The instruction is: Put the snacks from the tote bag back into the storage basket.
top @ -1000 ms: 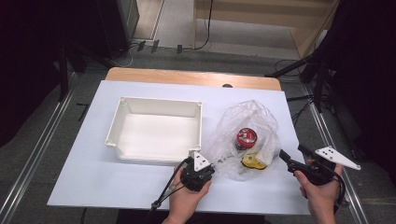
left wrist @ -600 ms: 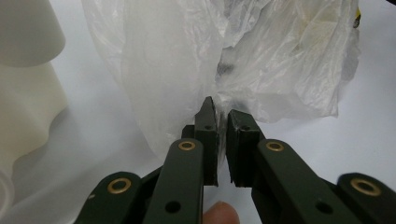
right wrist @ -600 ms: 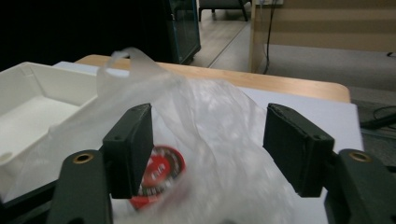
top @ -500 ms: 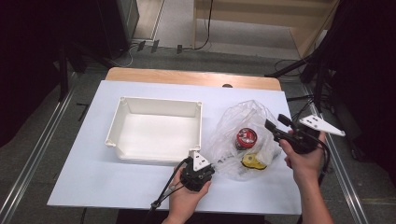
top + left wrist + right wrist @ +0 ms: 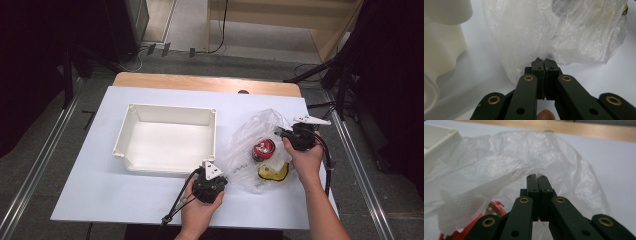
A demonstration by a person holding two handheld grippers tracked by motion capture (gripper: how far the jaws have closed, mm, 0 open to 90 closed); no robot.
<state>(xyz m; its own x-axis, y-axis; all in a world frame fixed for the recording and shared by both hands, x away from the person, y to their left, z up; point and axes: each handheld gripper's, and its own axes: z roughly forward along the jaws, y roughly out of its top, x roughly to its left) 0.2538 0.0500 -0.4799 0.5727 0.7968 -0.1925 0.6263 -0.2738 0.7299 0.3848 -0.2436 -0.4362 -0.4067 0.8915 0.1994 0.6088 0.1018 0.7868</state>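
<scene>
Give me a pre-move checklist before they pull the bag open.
1. Left hand-held gripper shut on plastic bag: ok.
2. Right hand-held gripper shut on bag's film: ok, jaws closed at an edge.
3. Red item inside bag: ok.
4. Yellow item inside bag: ok.
5. White tray bare and beside bag: ok.
6. Bag's mouth position: cannot tell.

A white rectangular plastic bin (image 5: 167,142) sits on the white tabletop (image 5: 100,185) (its inside is bare), left of centre. Behind the white surface runs a strip of wooden table edge (image 5: 205,82). Black cables (image 5: 220,30) trail across the grey floor beyond.
</scene>
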